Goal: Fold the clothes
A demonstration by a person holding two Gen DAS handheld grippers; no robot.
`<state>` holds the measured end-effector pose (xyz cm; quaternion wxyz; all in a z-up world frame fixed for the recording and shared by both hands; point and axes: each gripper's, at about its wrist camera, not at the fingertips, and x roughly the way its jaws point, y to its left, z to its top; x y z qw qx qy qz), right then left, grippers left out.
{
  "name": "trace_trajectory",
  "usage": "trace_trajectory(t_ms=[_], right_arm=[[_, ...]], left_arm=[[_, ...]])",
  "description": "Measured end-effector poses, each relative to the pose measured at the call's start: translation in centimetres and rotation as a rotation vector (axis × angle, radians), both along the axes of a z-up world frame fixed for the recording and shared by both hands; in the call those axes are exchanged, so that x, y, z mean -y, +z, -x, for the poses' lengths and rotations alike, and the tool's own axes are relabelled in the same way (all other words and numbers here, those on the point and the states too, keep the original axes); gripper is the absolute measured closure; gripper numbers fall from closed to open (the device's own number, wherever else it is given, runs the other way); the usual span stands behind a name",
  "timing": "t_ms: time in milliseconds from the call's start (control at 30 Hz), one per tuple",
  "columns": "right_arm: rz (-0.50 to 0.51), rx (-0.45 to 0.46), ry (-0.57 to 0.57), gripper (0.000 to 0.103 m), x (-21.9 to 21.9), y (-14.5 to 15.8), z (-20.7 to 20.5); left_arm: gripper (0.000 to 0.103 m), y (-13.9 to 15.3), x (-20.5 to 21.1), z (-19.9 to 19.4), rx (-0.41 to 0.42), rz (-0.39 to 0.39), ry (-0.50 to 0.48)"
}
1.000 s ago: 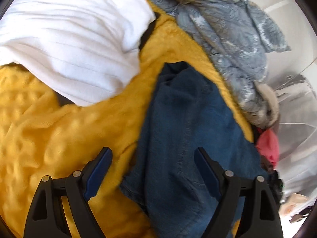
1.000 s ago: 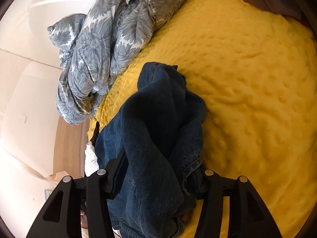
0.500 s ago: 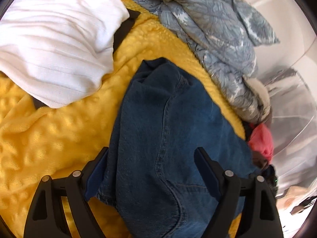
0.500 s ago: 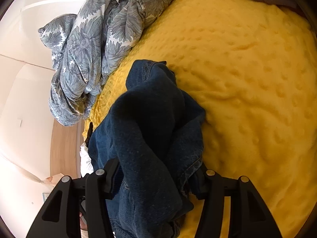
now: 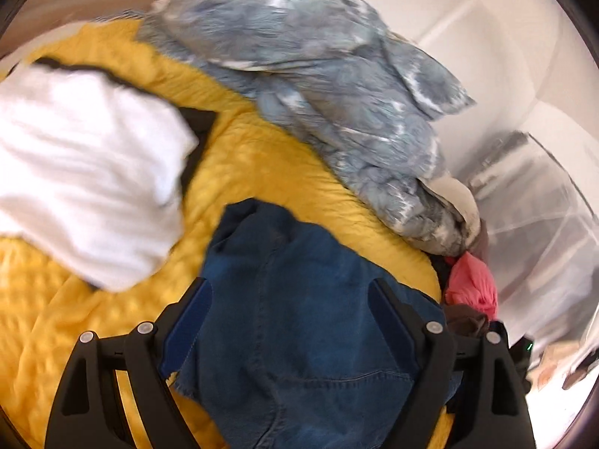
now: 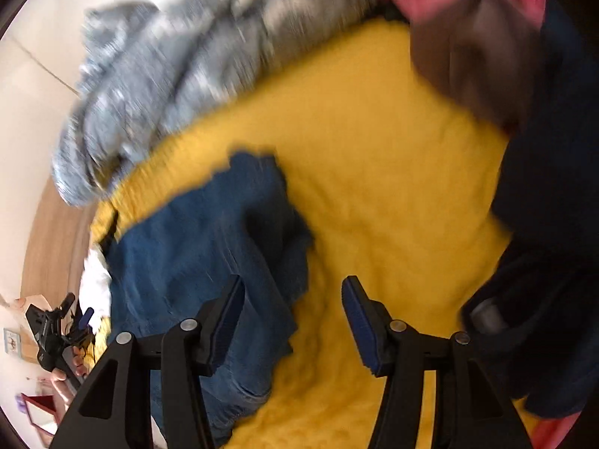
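A blue denim garment lies crumpled on a yellow dimpled blanket. My left gripper is open, its fingers spread either side of the denim, close above it. In the right wrist view the denim lies to the left. My right gripper is open and empty over the yellow blanket, just right of the denim's edge. That view is blurred by motion.
A folded white garment lies on the blanket at the left. A grey floral duvet is heaped at the back. A pink cloth and dark clothes lie to the right. Wood floor shows beyond the bed's edge.
My right gripper has let go of the denim, opened and swung right over the blanket. My left gripper has moved further over the denim and stays open.
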<state>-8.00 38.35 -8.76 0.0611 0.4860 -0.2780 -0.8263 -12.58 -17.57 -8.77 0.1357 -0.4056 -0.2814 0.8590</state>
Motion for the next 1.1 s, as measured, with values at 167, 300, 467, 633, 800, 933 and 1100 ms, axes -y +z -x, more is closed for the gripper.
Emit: trace_trajectory(t_ms=[167, 300, 467, 633, 800, 933, 1100], right_arm=[[0.043, -0.069, 0.132, 0.033, -0.2, 1.6, 3.9], [0.086, 0.049, 0.233, 0.033, 0.0, -0.7, 9.6], [0.212, 0.147, 0.353, 0.033, 0.9, -2.9, 15.3], [0.116, 0.214, 0.464, 0.033, 3.3, -4.0, 18.1], [0.097, 0.239, 0.523, 0.033, 4.8, -5.5, 19.1], [0.115, 0.253, 0.554, 0.033, 5.5, -6.4, 19.5], [0.116, 0.276, 0.585, 0.033, 6.5, -7.2, 19.7]], left_arm=[[0.017, -1.3, -2.4, 4.4, 0.081, 0.094, -0.166], [0.017, -2.4, -2.8, 8.4, 0.193, 0.13, -0.283], [0.017, -2.2, -3.3, 11.3, 0.239, 0.123, -0.394], [0.017, -3.5, -4.2, 14.3, 0.293, 0.176, -0.436], [0.017, -4.7, -3.7, 15.7, 0.301, 0.255, -0.388], [0.017, -6.2, -3.9, 16.9, 0.371, 0.312, -0.405], [0.017, -7.3, -4.5, 18.0, 0.41, 0.311, -0.428]])
